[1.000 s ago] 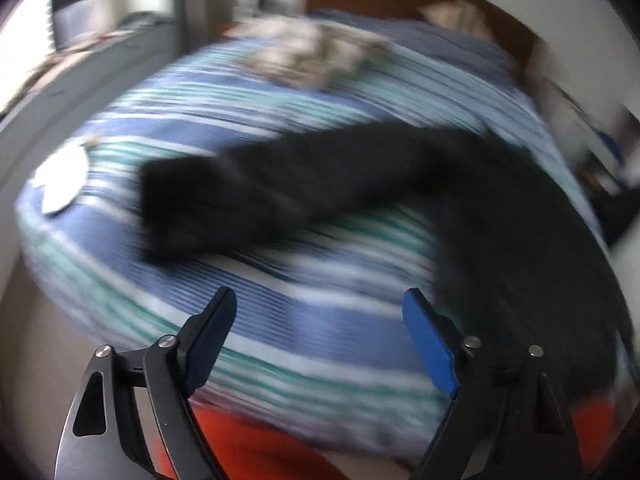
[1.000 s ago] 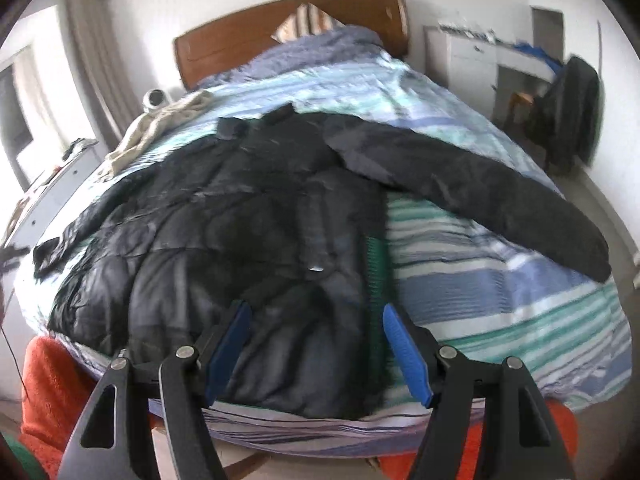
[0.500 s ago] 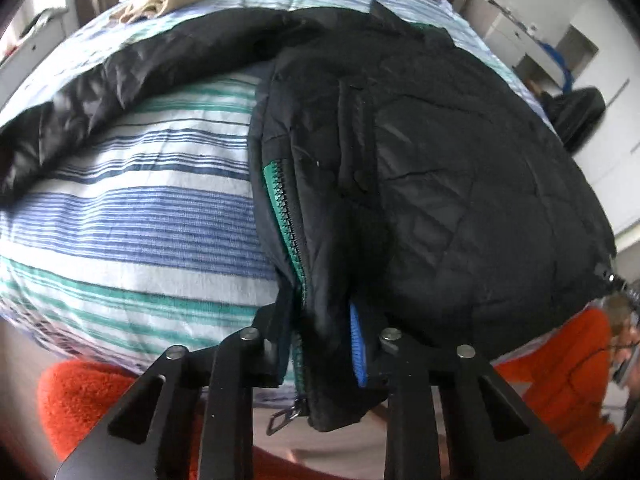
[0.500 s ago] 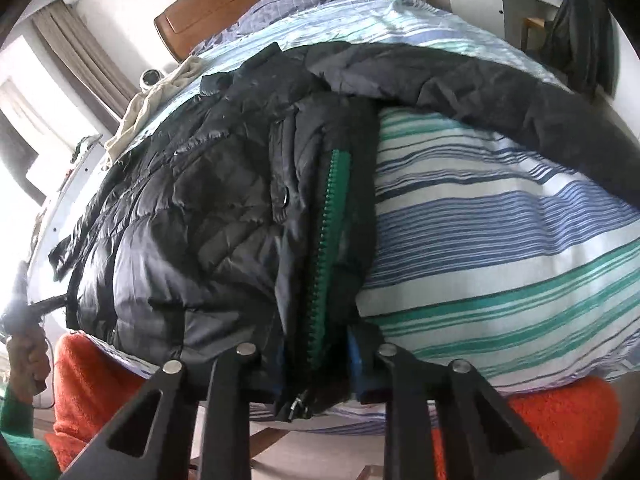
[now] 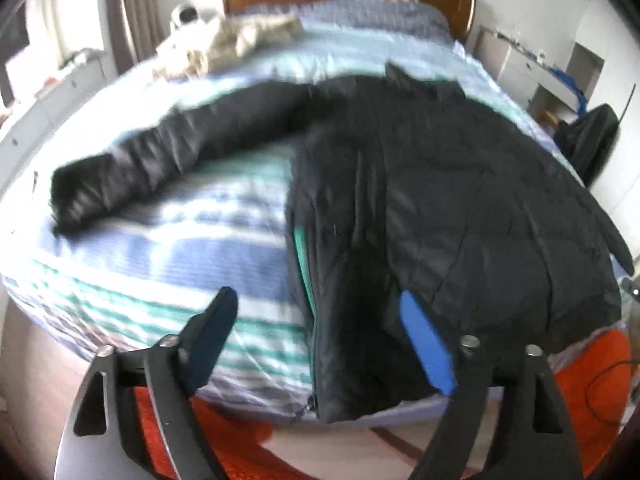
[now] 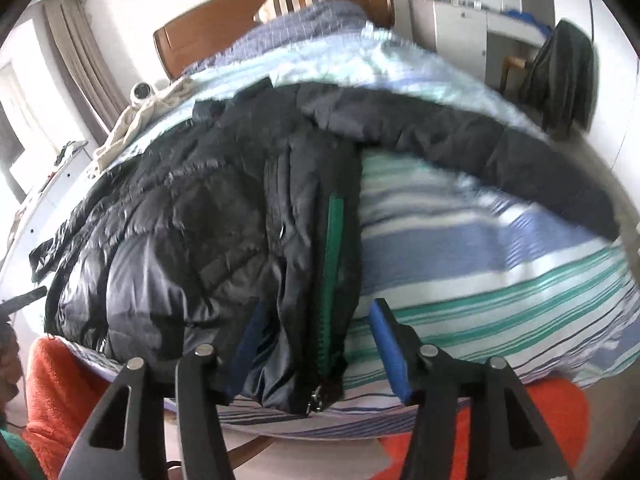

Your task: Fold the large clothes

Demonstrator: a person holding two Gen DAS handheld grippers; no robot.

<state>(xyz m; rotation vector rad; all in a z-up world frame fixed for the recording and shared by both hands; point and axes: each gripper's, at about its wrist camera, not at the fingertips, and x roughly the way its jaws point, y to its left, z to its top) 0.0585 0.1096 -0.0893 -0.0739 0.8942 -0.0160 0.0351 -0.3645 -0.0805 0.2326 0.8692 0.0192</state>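
Nearest in my left wrist view, the left gripper (image 5: 316,336): jaws opening and standing wide, nothing pressed between the blue pads, the front hem of the black jacket (image 5: 440,208) lying in the gap between them but untouched. Nearest in my right wrist view, the right gripper (image 6: 316,344): jaws opening, at a middling spread, the jacket's zipped front edge lying between them; its left pad sits just against the fabric and its right pad stands apart from it, so I count no grip. Beneath both grippers, orange fabric (image 6: 52,392) at the foot of the bed. Next, the jacket itself, spread flat on the striped bedspread (image 6: 480,264), hem toward me at the near bed edge, collar pointing away toward the headboard; green zipper tape (image 6: 334,264) running up its front. One sleeve (image 5: 168,160) lies stretched out leftward across the stripes in my left view; the other sleeve (image 6: 500,152) stretches rightward in my right view. Farther on, a beige garment (image 6: 136,124) crumpled near the left side of the bed. Farthest, a wooden headboard (image 6: 224,28) with a striped pillow (image 6: 288,0) against it, curtains (image 6: 80,60) at left, a white desk unit (image 6: 456,36) and a dark bag (image 6: 564,76) at right.
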